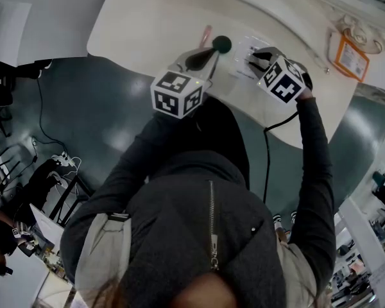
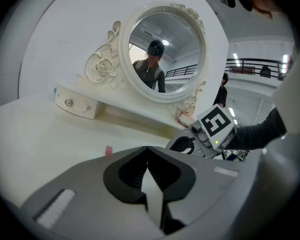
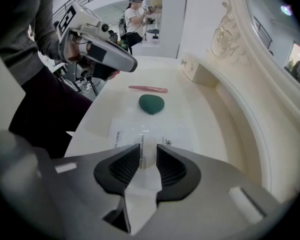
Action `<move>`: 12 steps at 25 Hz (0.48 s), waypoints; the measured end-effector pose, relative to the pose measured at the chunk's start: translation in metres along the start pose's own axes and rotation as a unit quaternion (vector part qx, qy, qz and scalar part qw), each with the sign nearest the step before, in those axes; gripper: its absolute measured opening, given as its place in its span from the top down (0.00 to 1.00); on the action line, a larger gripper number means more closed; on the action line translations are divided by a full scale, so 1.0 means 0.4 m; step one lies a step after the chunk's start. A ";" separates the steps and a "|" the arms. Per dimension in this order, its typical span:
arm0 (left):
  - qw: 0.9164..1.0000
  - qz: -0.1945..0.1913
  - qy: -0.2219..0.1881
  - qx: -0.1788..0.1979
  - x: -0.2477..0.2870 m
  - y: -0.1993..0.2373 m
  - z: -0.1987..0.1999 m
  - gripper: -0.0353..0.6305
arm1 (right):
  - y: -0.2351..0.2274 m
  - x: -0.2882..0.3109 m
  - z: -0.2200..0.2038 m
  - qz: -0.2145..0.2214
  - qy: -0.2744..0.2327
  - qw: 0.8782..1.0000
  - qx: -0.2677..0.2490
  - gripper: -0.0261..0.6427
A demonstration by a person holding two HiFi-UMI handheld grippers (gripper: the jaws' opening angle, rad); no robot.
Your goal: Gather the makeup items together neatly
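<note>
Right gripper (image 3: 149,156): closed on clear packet (image 3: 150,131), both pads pressed against a white ridge of it; tilted steeply down over dressing table (image 1: 147,18), near its front edge.
Clear packet: flat on the table top; printed lettering seen only in right gripper view, mostly covered by the gripper in head view.
Green sponge (image 3: 151,104): teardrop shape, resting just beyond the packet toward the table's left end, apart from it; not seen in left gripper view.
Pink stick (image 3: 147,88): lying flat past the sponge, near but not touching; in left gripper view only one end showing above the jaws.
Left gripper (image 2: 149,160): jaws together, nothing between them; held over the front edge beside the sponge, touching no item.
Mirror (image 2: 165,49): round, ornate white frame, along the back edge; whole only in left gripper view, with a small drawer (image 2: 77,104) below its left side; only a slice of frame in right gripper view
</note>
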State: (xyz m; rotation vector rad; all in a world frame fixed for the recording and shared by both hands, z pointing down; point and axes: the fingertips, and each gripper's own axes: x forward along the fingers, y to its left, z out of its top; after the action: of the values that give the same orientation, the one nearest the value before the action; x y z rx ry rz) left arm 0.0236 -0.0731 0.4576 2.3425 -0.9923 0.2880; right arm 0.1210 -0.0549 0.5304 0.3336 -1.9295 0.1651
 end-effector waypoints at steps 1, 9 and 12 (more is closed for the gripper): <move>1.000 0.000 0.000 0.000 0.000 -0.001 -0.001 0.93 | -0.003 0.001 -0.001 -0.006 0.000 1.000 -0.005 0.79; 1.000 -0.003 0.001 0.001 0.005 -0.006 -0.007 0.93 | 0.001 0.009 -0.004 -0.005 0.000 1.000 0.000 0.75; 1.000 -0.003 0.000 0.002 0.008 -0.009 -0.004 0.93 | -0.002 0.007 -0.007 -0.008 0.001 1.000 0.002 0.75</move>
State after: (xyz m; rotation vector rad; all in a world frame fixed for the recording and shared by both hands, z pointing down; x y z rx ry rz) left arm 0.0282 -0.0721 0.4586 2.3482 -0.9846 0.2877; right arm 0.1229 -0.0554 0.5339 0.3513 -1.9242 0.1600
